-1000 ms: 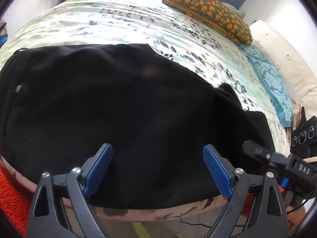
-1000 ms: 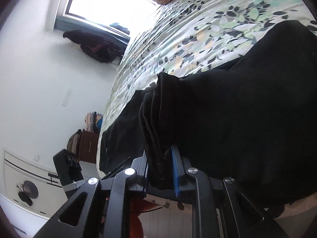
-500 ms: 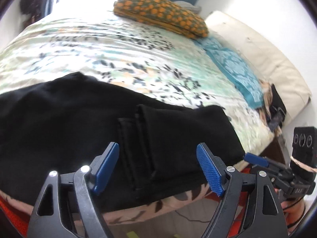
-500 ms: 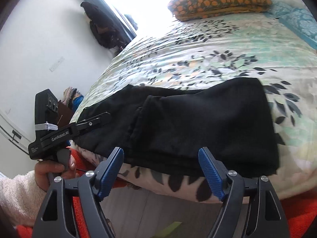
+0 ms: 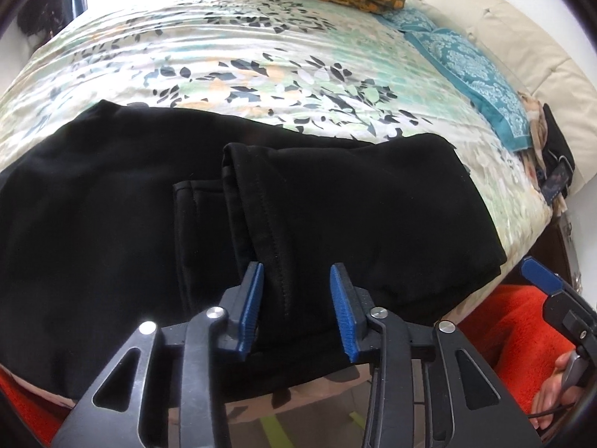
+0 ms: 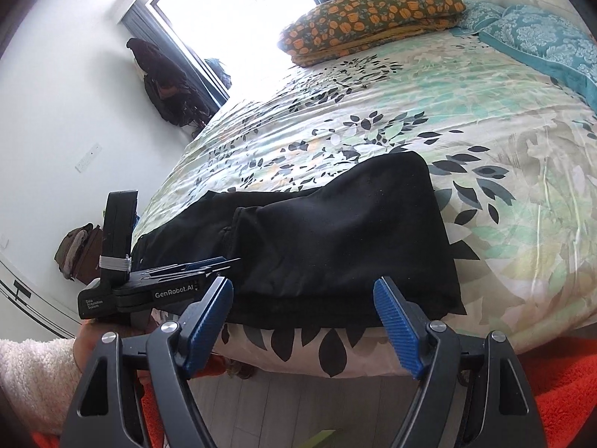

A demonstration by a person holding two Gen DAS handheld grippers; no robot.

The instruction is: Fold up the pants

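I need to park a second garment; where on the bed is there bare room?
The floral bedspread lies bare between the black pants and the orange-patterned cushion, and also right of the pants. Crowded: the near edge, filled by the pants, and the teal pillows by the headboard.

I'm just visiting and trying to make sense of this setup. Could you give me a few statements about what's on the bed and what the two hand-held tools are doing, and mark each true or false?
1. The black pants lie on a leaf-patterned bedspread. True.
2. The pants are spread out flat in a single layer. False: one part is folded over the other, with a stitched hem edge lying across the middle.
3. The right tool is clamped on the pants. False: its blue pads stand wide apart, short of the cloth, at the bed's edge.
4. An orange-flowered cushion sits at the far end of the bed. True.
5. The left tool has its pads on either side of the folded hem; they have just been closing. True.
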